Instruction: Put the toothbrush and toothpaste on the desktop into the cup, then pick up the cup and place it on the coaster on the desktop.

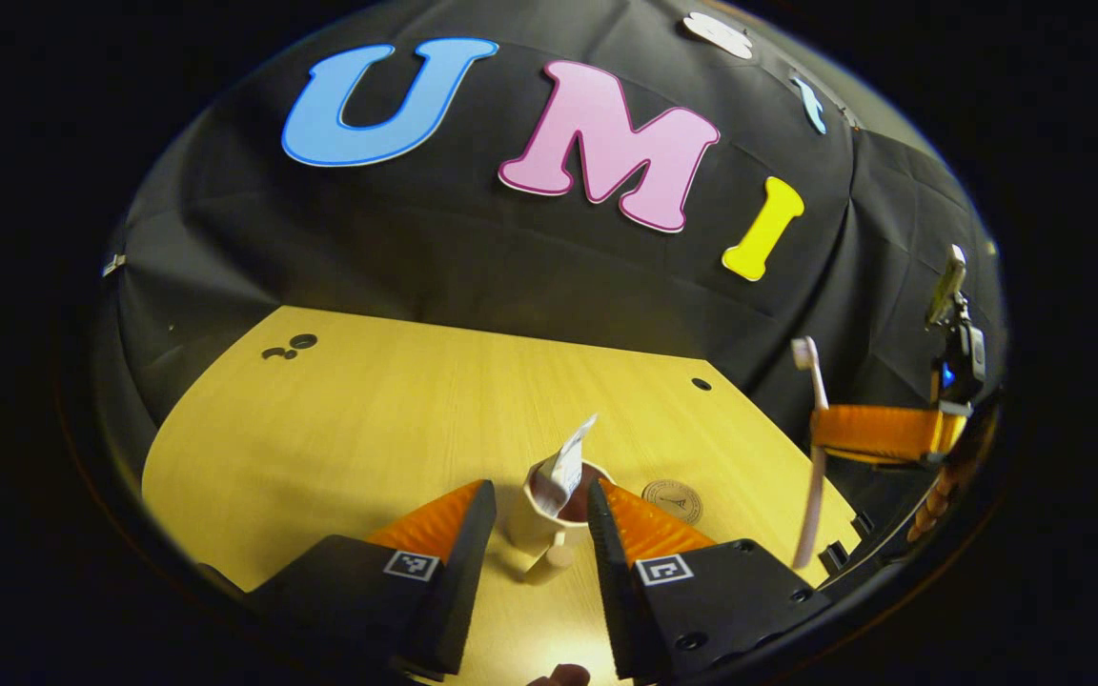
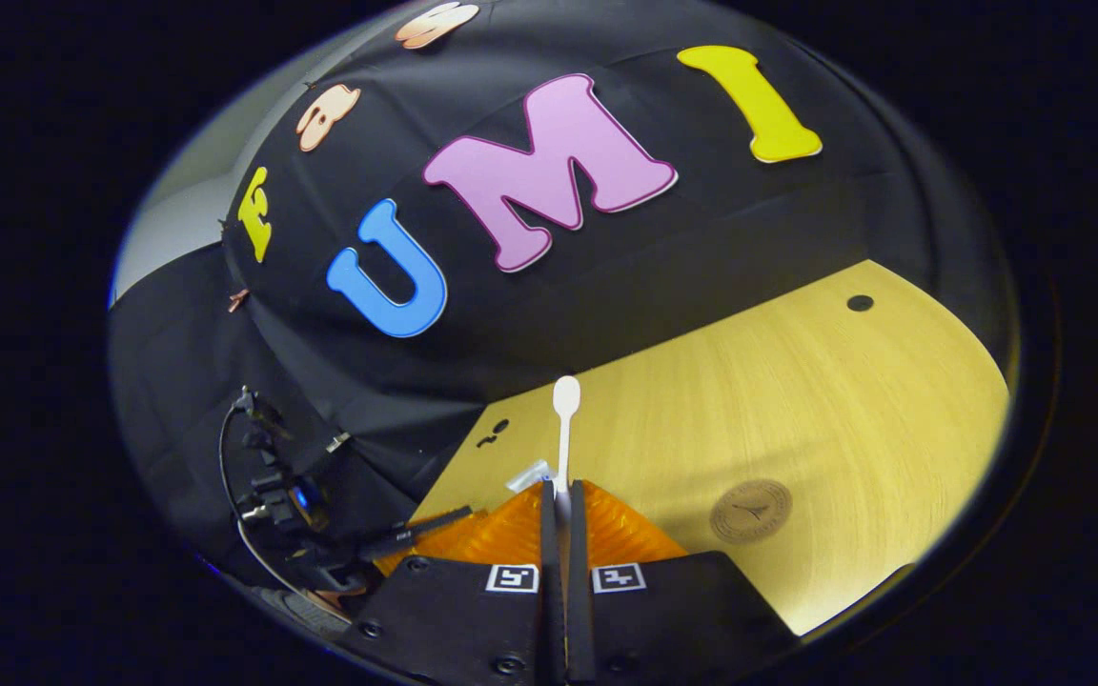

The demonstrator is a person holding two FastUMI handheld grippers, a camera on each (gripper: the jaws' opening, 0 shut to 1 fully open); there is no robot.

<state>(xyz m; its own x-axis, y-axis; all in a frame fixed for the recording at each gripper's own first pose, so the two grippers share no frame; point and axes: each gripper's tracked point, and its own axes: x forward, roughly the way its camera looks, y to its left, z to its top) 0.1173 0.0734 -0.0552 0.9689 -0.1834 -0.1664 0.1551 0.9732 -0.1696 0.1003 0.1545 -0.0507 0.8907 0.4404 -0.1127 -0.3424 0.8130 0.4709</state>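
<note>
A beige cup (image 1: 538, 519) stands on the wooden desktop (image 1: 396, 429) with a toothpaste tube (image 1: 568, 459) sticking up out of it. My left gripper (image 1: 539, 519) is open, its fingers on either side of the cup, apart from it. The round brown coaster (image 1: 672, 499) lies just right of the cup, and in the right gripper view the coaster (image 2: 750, 511) sits right of my fingers. My right gripper (image 2: 560, 505) is shut on a white toothbrush (image 2: 565, 419), head pointing up. From the left gripper view that toothbrush (image 1: 811, 457) hangs upright above the desk's right edge, held by the right gripper (image 1: 868, 433).
Small dark holes (image 1: 302, 341) mark the desktop's far left corner, and another hole (image 1: 701, 384) lies at the far right. The black cloth wall rises behind the desk. A hand (image 1: 940, 495) holds the right gripper past the desk's right edge.
</note>
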